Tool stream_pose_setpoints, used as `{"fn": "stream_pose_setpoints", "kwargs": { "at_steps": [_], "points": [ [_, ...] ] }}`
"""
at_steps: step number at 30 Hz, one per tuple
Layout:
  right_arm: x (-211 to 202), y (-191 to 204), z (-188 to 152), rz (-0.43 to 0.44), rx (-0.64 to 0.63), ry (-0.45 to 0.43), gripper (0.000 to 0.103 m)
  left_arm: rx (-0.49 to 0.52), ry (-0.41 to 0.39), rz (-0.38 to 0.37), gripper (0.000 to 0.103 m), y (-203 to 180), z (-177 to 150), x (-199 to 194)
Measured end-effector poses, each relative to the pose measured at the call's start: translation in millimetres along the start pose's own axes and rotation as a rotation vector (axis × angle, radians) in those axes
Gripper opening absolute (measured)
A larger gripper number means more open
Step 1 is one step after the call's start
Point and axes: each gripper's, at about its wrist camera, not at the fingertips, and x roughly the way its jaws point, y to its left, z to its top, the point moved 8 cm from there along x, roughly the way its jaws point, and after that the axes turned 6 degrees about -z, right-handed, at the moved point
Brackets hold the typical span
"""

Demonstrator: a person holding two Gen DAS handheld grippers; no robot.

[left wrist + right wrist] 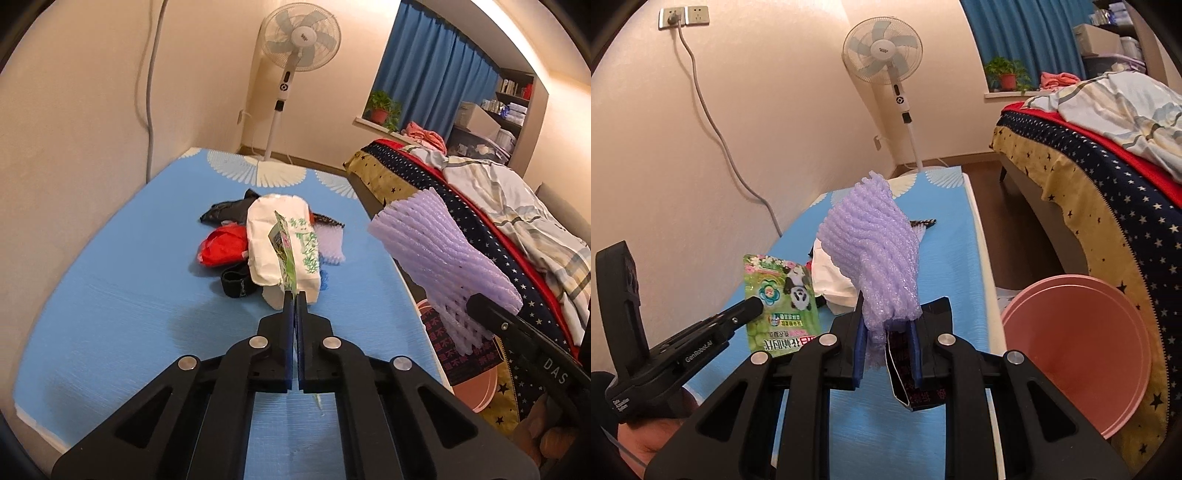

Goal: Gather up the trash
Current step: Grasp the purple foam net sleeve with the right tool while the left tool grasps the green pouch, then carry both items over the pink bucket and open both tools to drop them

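- Above the blue mat, my left gripper had its jaws pressed flat together on the bottom edge of a green sachet.
- From my left wrist view the green sachet stood edge-on and thin; from my right wrist view its face showed a panda, a clover emblem, green grapes and printed characters, upside down.
- My right gripper was pinching a purple foam net sleeve and a dark printed wrapper together, jaws only partly apart around the bunched material.
- Purple foam net sleeve: ribbed, mesh-like, translucent lilac, splaying upward from the pads and held off the mat.
- Dark printed wrapper: flat, black with red characters, hanging below the pads.
- Remaining trash lay heaped on the mat: a white paper bag with green bamboo print, a red crumpled wrapper, a black wrapper, a black band and another foam net.
- A pink basin sat on the floor between mat and bed.
- A standing fan stood beyond the mat.
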Motion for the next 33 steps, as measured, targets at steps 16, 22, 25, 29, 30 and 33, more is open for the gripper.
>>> {"fn": "stream_pose_setpoints", "kwargs": {
  "at_steps": [16,22,25,29,30,33],
  "points": [
    [-20,-26,5,-0.081,0.018,-0.036,0.019,0.043,-0.06,-0.016,0.001,-20,8,-20],
    [-20,-34,4,-0.108,0.024,-0.035,0.019,0.043,-0.064,-0.023,0.001,-24,8,-20],
    [-20,-36,3,-0.117,0.024,-0.035,0.019,0.047,-0.068,-0.027,0.001,-27,9,-20],
    [-22,-38,0,-0.135,0.024,-0.035,0.019,0.059,-0.076,-0.037,0.001,-35,11,-18],
    [-22,-40,1,-0.142,0.026,-0.034,0.019,0.064,-0.08,-0.044,0.001,-39,12,-17],
    [-23,-49,-1,-0.17,0.044,-0.027,0.019,0.079,-0.088,-0.061,0.001,-48,14,-16]
  ]
}}
